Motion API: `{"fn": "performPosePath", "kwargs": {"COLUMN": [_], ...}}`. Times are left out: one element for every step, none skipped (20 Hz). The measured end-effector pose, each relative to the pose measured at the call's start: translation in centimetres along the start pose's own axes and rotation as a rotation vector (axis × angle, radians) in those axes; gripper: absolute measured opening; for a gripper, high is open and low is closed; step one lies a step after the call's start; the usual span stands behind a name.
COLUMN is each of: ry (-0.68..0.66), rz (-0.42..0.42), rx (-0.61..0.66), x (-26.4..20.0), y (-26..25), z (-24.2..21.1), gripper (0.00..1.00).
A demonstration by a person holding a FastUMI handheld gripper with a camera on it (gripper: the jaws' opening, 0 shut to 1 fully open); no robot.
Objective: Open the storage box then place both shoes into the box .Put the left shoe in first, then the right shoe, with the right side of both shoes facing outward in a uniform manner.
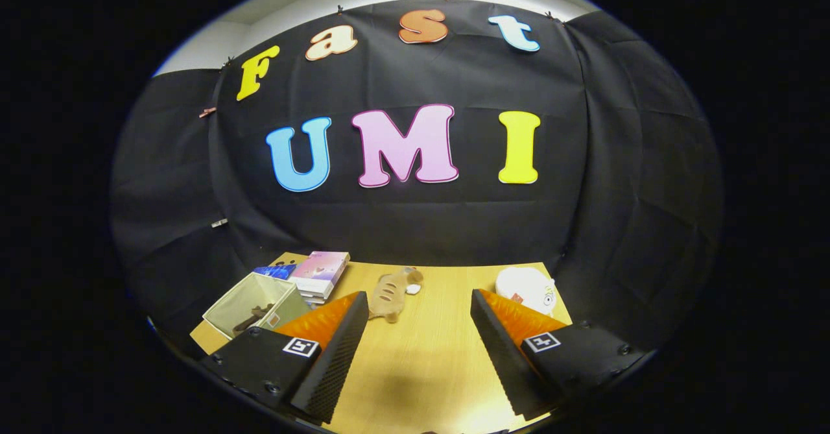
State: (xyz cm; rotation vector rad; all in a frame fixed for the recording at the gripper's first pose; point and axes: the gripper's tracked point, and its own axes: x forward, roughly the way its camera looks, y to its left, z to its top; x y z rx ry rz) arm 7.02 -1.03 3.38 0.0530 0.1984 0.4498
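Observation:
My gripper [418,299] hovers low over a wooden table [421,356], open wide with nothing between its fingers. Left of the left finger stands a pale fabric storage box [290,309] with its top open. A dark object [254,317] lies inside it; I cannot tell what it is. Just ahead of the left fingertip lies a tan striped soft item [391,293], flat on the table. No part of it touches the fingers.
A stack of books [320,273] and a blue item [275,270] sit behind the box near the table's back edge. A white round plush [526,288] rests beyond the right finger. Black cloth walls close in the table at the back and sides.

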Motion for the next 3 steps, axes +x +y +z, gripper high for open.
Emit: {"fn": "performPosePath", "kwargs": {"ry": [-0.006, -0.012, -0.024], "rz": [0.008, 0.006, 0.002], "rx": [0.002, 0.008, 0.015], "x": [-0.16, -0.41, -0.56], "y": [-0.07, -0.43, -0.67], "z": [-0.13, -0.27, -0.22], "gripper": [0.98, 0.98, 0.98]}}
